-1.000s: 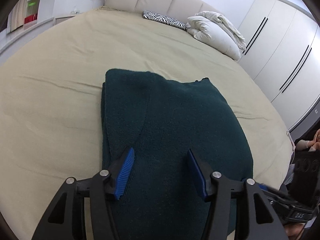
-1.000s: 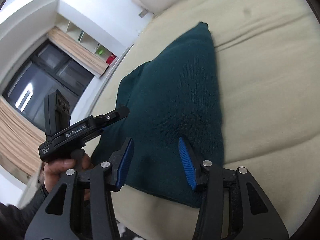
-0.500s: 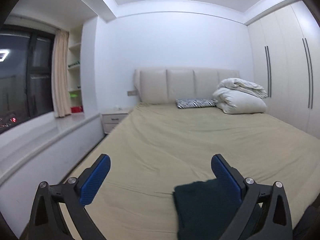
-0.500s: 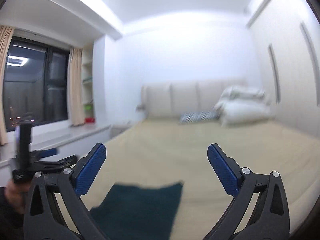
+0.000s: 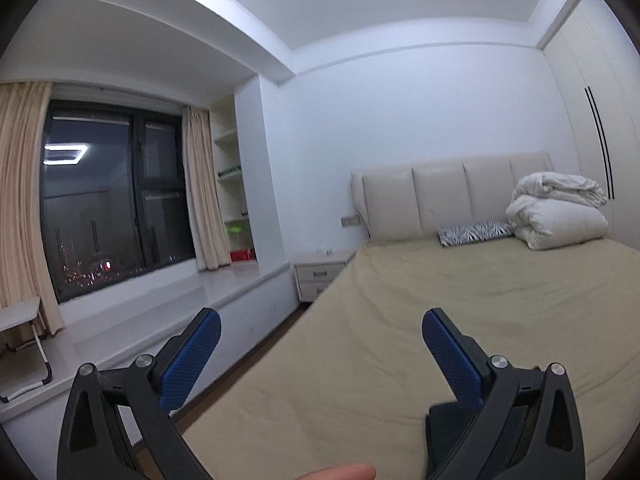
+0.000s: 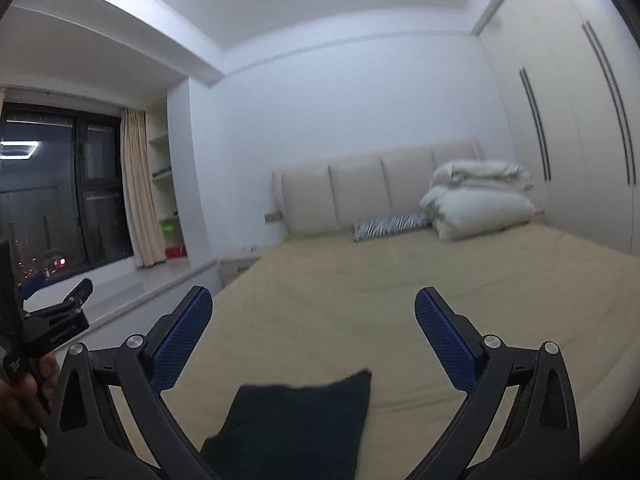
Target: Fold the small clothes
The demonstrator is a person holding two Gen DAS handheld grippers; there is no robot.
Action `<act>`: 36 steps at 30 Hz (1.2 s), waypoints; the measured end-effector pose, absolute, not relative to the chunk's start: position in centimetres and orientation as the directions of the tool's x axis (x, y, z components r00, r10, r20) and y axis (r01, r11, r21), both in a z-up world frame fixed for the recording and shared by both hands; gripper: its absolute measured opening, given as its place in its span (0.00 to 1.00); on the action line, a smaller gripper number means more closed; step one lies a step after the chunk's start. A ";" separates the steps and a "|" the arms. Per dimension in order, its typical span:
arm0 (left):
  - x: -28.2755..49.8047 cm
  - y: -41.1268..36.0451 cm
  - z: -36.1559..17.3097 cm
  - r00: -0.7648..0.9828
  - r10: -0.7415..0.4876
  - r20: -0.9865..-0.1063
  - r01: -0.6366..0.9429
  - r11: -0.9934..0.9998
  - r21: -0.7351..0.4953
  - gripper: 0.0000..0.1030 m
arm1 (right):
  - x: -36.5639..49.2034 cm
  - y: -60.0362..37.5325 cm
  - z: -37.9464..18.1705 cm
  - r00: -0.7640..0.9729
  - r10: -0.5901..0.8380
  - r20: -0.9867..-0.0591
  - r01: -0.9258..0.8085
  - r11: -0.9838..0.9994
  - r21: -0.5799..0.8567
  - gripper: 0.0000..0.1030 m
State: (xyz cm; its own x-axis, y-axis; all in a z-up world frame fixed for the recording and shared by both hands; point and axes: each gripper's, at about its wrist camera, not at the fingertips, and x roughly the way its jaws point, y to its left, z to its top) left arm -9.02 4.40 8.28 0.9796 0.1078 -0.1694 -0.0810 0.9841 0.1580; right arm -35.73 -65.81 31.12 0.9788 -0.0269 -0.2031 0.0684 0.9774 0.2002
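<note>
A dark green folded garment (image 6: 296, 420) lies flat on the beige bed sheet (image 6: 400, 280), low in the right wrist view. My right gripper (image 6: 314, 338) hovers above its near part, open wide, nothing between the blue pads (image 6: 184, 336). My left gripper (image 5: 322, 356) is also open and empty, pointing roughly level over the bed's left edge. Only a dark corner of the garment (image 5: 444, 420) shows behind its right finger. A fingertip (image 5: 340, 472) pokes in at the bottom edge. A hand (image 6: 24, 396) holds the left gripper's body (image 6: 52, 332) at the left of the right wrist view.
At the head of the bed are a padded headboard (image 5: 452, 196), a zebra-print pillow (image 5: 476, 232) and a stacked white duvet (image 5: 560, 208). A nightstand (image 5: 320, 276) and a window ledge (image 5: 160, 312) run along the left. Wardrobe doors (image 6: 580, 140) line the right wall.
Both grippers have lifted off the garment and tilted up to near level, and their jaws have spread wide. The garment stays folded on the bed. The left view has swung leftward.
</note>
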 end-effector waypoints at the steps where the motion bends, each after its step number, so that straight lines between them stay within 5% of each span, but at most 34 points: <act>1: -8.1 4.0 7.3 0.973 0.092 -0.212 -0.059 0.986 0.157 1.00 | -35.9 -65.8 30.4 0.976 -0.016 -0.219 0.065 0.973 0.220 1.00; 6: -4.6 2.3 2.4 0.910 0.034 -0.412 0.019 0.992 0.125 1.00 | -35.3 -65.0 29.5 0.980 -0.129 -0.151 0.150 0.980 0.133 1.00; 11: -3.5 1.6 -1.3 0.819 -0.040 -0.572 0.086 0.995 0.053 1.00 | -33.7 -65.3 27.7 0.961 -0.156 -0.227 0.190 0.973 0.133 1.00; 24: -3.5 1.4 -3.7 0.713 -0.065 -0.699 0.124 0.992 0.034 1.00 | -27.5 -66.1 15.3 0.763 -0.153 -0.627 0.279 0.954 0.107 1.00; 36: -2.8 0.6 -6.2 0.669 -0.042 -0.742 0.127 0.990 0.058 1.00 | -28.0 -66.3 12.5 0.645 -0.128 -0.754 0.334 0.934 0.128 1.00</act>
State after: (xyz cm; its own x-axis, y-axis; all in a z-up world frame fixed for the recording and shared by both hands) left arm -2.78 0.65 -6.24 0.6691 -0.0420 -0.7420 0.1268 0.9902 0.0583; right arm -28.05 -66.30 12.54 0.6449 -0.1276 -0.7536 0.3340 0.9339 0.1277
